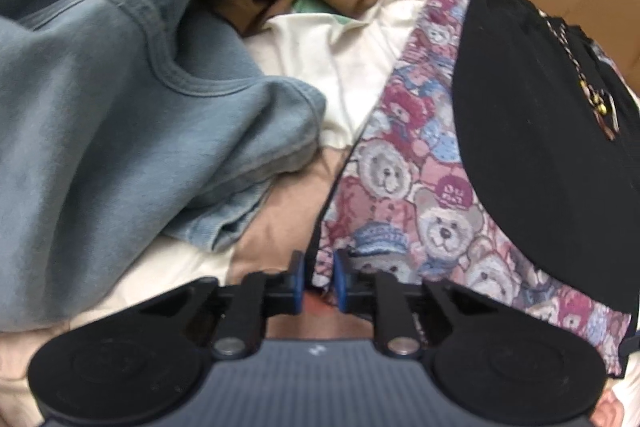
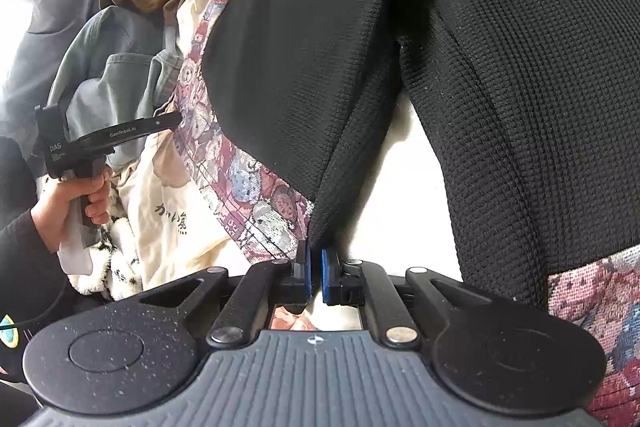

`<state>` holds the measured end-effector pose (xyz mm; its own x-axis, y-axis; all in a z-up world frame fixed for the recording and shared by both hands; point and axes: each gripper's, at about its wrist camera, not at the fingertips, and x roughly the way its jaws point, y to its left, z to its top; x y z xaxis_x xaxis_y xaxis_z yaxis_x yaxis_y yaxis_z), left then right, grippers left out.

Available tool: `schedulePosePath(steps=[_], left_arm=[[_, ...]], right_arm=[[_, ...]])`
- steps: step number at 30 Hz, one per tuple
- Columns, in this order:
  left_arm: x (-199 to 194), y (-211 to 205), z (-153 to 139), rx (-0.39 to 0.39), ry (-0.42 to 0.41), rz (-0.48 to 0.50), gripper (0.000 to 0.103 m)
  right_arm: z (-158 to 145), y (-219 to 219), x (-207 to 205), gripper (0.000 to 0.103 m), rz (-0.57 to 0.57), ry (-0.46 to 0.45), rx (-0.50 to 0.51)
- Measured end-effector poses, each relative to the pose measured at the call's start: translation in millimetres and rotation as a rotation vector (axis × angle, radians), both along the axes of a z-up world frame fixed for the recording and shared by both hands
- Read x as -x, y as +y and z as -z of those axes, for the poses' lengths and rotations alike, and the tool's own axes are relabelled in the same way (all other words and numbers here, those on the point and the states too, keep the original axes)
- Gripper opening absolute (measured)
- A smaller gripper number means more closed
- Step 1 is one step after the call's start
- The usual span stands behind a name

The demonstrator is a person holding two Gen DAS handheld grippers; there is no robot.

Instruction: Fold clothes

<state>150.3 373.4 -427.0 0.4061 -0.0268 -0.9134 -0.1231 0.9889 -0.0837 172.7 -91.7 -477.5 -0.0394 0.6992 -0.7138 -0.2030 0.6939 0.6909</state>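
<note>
Both grippers pinch one garment (image 1: pixel 532 131), black knit with teddy-bear tapestry trim; left gripper (image 1: pixel 319 277), right gripper (image 2: pixel 316 267).

Left tool (image 1: pixel 320 277) pinching teddy-bear-print garment (image 1: pixel 404 183) edge beside blue sweatshirt (image 1: pixel 132 131).

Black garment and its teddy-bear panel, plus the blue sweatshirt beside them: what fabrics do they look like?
Black garment: a matte waffle or pique knit, judging by its fine grid texture. Teddy-bear panel: looks like woven tapestry or jacquard, since the bears show a grainy thread pattern, not a flat print. Blue sweatshirt: soft, faded cotton fleece, probably, with thick stitched seams and ribbed edging.
</note>
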Motion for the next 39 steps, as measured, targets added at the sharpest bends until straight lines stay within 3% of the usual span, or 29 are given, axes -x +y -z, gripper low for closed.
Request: schedulePosePath(steps=[11,21,26,28,30,39], left_arm=[[10.3,8.9,-37.4,-0.035,-0.036,-0.068,0.005],[2.2,4.7,-8.2,-0.078,0.047,-0.074,0.006],[-2.8,5.3,-11.1,-0.063,0.068,-0.138,0.017],[-1.4,4.1,-17.8,-0.066,0.053,-0.15,0.028],[0.5,1.5,-25.6,-0.072,0.028,-0.162,0.032],[-12.6,-20.2,-49.7,-0.023,-0.076,-0.159,0.037]], right_arm=[[-15.3,8.0,0.8,0.001,-0.048,-0.034,-0.007],[-5.7,15.5,-0.5,0.001,-0.062,-0.019,0.029],[-5.9,11.3,-1.4,0.005,-0.058,0.004,0.02],[-8.4,5.8,-2.3,0.007,-0.048,0.01,0.011],[-14.7,0.1,-3.7,0.007,-0.039,0.003,0.003],[-53.7,-26.4,-17.1,0.007,0.014,-0.094,-0.019]])
